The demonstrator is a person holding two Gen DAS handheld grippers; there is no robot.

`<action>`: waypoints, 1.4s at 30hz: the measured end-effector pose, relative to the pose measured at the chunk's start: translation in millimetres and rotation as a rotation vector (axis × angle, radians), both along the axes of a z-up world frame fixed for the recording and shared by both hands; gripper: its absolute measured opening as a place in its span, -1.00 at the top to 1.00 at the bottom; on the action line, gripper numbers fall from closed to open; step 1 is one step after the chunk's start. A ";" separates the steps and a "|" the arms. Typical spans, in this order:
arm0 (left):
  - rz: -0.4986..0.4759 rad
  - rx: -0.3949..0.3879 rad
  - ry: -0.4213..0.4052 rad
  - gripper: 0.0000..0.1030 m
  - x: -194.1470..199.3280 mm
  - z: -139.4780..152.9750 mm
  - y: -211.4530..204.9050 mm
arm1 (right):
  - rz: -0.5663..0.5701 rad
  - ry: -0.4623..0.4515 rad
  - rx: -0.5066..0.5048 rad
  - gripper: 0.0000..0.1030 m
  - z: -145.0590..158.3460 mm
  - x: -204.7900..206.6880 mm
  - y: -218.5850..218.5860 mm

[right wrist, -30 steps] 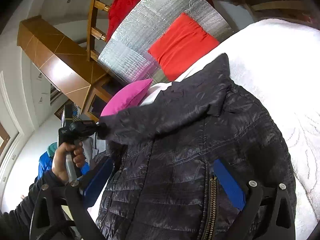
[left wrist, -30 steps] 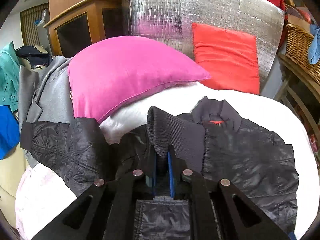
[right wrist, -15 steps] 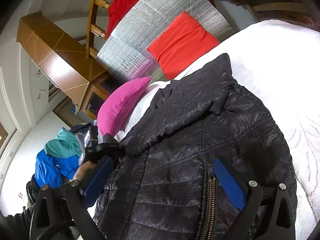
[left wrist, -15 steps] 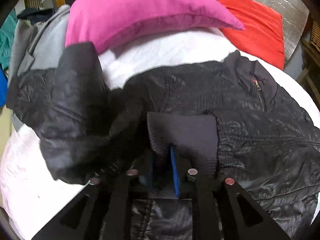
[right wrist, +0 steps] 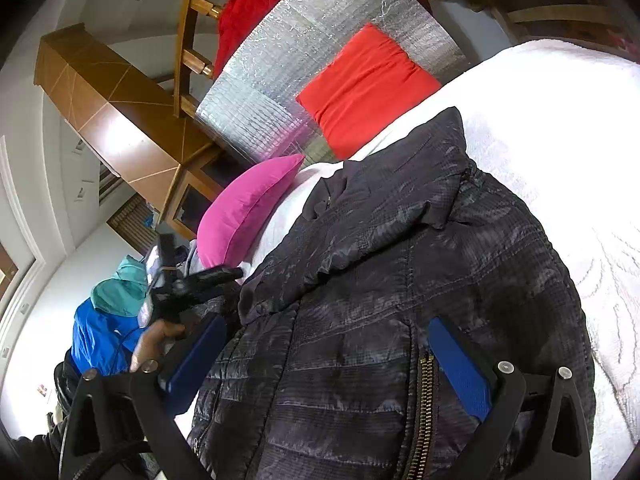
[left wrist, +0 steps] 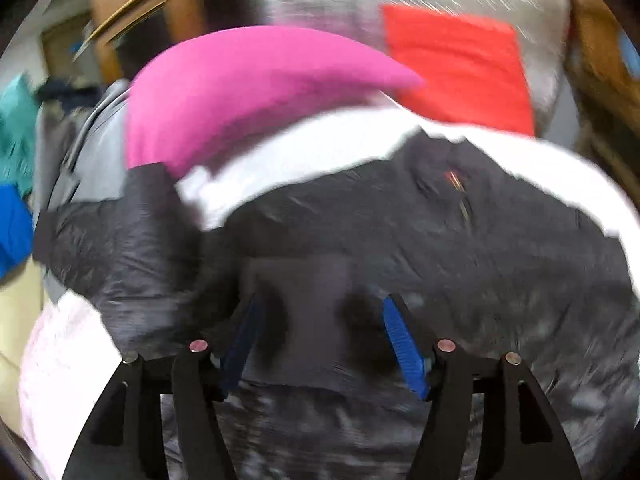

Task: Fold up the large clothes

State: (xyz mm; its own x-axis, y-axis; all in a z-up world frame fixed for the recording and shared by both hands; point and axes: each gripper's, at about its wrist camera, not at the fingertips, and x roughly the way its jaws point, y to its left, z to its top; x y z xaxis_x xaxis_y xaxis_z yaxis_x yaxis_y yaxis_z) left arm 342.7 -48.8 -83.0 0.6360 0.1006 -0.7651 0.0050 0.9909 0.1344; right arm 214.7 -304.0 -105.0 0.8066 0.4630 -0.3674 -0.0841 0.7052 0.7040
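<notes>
A black quilted jacket [left wrist: 440, 232] [right wrist: 380, 280] lies spread on the white bed cover [right wrist: 560, 128]. In the blurred left wrist view its sleeve is folded over the body, and the ribbed cuff [left wrist: 316, 312] lies flat between the blue pads of my left gripper [left wrist: 322, 340]. Those jaws are opening and stand clear of the cuff on both sides. From the right wrist view, a hand holds the left gripper [right wrist: 228, 274] at the jacket's left edge. My right gripper [right wrist: 326, 360] is open, low over the jacket front near the zip [right wrist: 420, 400], with nothing pressed between its pads.
A pink pillow [left wrist: 248, 92] and a red cushion [left wrist: 456, 64] sit at the head of the bed against a silver foil panel [right wrist: 304, 64]. Grey, teal and blue clothes [right wrist: 108, 320] are heaped to the left. A wooden cabinet [right wrist: 120, 120] stands behind.
My left gripper came down with the sleeve cuff onto the jacket's body, and its jaws went from shut on the cuff to apart. The right gripper stayed still.
</notes>
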 end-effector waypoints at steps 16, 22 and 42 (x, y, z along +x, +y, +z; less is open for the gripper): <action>0.058 -0.085 -0.031 -0.97 -9.9 -61.8 0.4 | -0.032 -0.028 0.020 -1.00 39.0 10.5 -29.4; 0.047 -0.144 -0.031 -0.98 -13.5 -57.2 7.3 | -0.082 0.230 -0.077 -1.00 22.9 143.6 -101.6; -0.024 -0.205 0.097 -1.00 -1.5 -58.4 15.9 | -0.077 0.372 -0.349 -0.74 15.0 214.3 -92.3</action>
State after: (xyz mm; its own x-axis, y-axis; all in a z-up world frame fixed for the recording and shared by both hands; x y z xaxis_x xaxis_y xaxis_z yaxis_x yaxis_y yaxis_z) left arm 341.2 -32.9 -141.5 0.5592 -0.0776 -0.8254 0.0317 0.9969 -0.0723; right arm 429.1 -396.3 -90.0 0.6190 0.2057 -0.7580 0.1889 0.8978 0.3978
